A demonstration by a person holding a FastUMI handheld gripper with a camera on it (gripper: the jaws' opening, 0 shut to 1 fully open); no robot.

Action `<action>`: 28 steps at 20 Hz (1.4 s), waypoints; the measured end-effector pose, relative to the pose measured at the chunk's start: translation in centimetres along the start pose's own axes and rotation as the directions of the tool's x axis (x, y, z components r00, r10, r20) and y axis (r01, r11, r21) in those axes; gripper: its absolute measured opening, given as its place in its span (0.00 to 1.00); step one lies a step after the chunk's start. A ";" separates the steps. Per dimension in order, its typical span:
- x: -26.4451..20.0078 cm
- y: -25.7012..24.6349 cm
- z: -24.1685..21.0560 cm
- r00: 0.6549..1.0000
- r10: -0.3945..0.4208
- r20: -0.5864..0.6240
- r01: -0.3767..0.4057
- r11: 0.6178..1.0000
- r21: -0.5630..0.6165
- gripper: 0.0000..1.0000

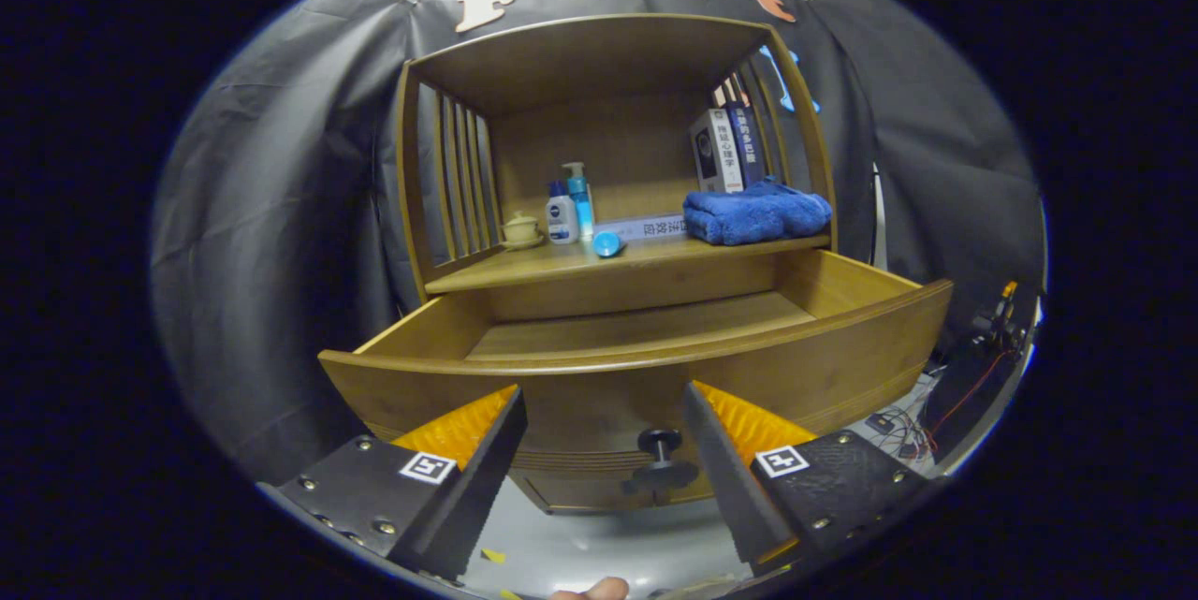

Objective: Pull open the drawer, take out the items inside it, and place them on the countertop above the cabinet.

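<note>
The drawer (655, 347) stands pulled out of the cabinet, just ahead of my claw (604, 427), and the part of its floor I can see is bare. My claw is wide open and holds nothing, with the drawer knob (661, 450) between its fingers. On the surface (562, 265) above lie a blue towel (756, 212), two bottles (570, 207) and a small blue tube (608, 244).

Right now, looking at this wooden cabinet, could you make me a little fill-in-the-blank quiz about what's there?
1. The wide wooden drawer is pulled ____.
2. The folded towel on the wooden countertop is ____ in colour.
3. The gripper has its fingers ____, holding nothing.
4. The drawer's dark round knob sits ____ the two fingers.

Missing words: open; blue; open; between
</note>
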State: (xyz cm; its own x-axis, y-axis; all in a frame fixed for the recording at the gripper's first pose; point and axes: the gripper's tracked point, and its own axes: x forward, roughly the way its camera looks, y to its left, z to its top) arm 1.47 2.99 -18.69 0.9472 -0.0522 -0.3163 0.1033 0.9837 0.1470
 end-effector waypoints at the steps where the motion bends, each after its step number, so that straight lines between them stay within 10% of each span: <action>1: 0.0 -0.3 0.0 1.000 -0.009 -0.002 0.009 1.000 -0.008 1.00; 28: 7.5 -1.2 2.8 1.000 -0.016 -0.015 0.016 0.999 -0.030 0.97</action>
State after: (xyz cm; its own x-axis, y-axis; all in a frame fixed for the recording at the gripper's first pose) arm 9.33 0.92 -18.67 0.9408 -0.0659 -0.3324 0.1093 0.9875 0.1135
